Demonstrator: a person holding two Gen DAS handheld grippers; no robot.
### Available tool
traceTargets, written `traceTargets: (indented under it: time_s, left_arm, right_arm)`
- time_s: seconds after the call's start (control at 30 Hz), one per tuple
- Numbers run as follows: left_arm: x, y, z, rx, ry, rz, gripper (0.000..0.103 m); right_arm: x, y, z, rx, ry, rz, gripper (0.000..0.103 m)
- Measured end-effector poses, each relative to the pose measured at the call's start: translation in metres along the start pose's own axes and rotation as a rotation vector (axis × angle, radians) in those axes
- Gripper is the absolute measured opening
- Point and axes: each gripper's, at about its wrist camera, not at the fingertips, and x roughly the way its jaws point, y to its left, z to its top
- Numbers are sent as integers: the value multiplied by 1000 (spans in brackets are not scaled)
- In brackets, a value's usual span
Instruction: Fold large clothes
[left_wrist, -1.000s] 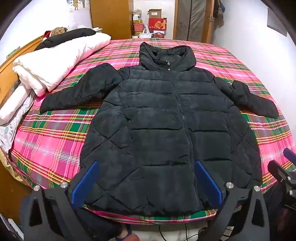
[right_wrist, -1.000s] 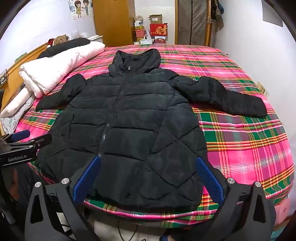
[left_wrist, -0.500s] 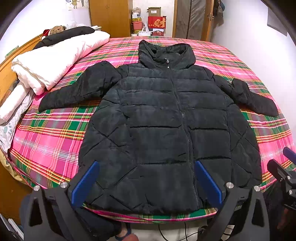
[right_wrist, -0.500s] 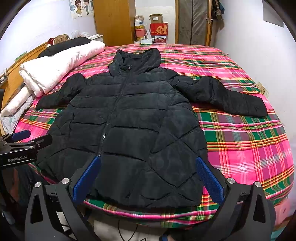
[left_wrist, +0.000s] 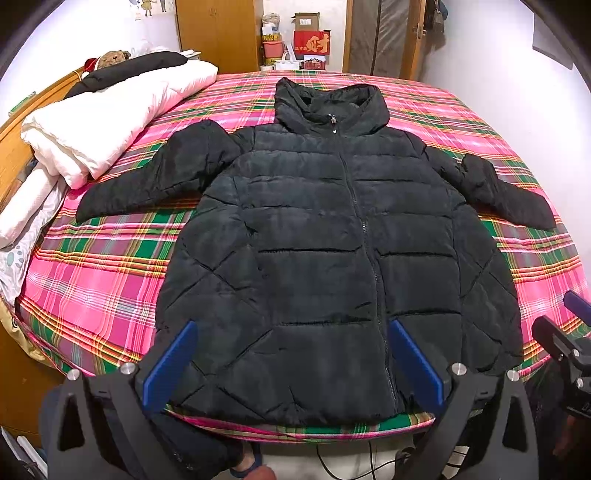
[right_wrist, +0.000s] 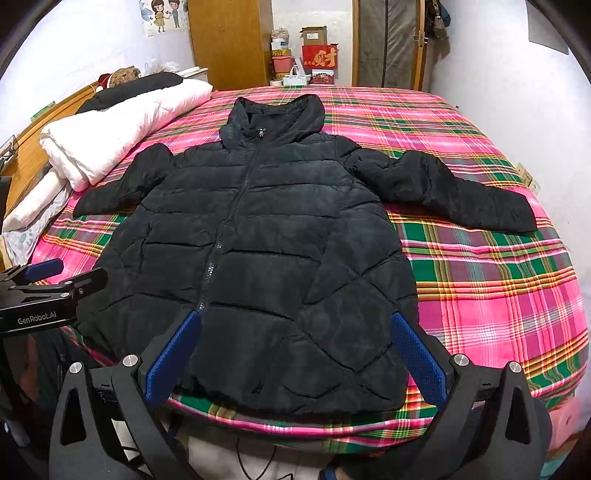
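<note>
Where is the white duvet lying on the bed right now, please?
In both views the white duvet lies folded along the bed's left edge, just beyond the jacket's left sleeve.

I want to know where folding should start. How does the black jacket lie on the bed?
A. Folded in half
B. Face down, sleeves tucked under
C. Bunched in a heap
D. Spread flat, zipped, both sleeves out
D: the black jacket lies flat, zipper closed, sleeves out to both sides.

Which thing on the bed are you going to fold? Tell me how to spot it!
Find the big bed with the pink and green plaid sheet. Spread flat across its middle lies the black puffy jacket, zipped up, sleeves stretched sideways. The white folded quilt beside it is pale; only the jacket is black with a hood.
</note>
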Motion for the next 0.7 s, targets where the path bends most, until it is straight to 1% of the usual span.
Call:
traceTargets:
  time_s: [0.7]
  left_arm:
    - [1, -3, 0, 2, 8, 1, 103]
  right_arm:
    - [1, 2, 0, -2, -5, 1, 102]
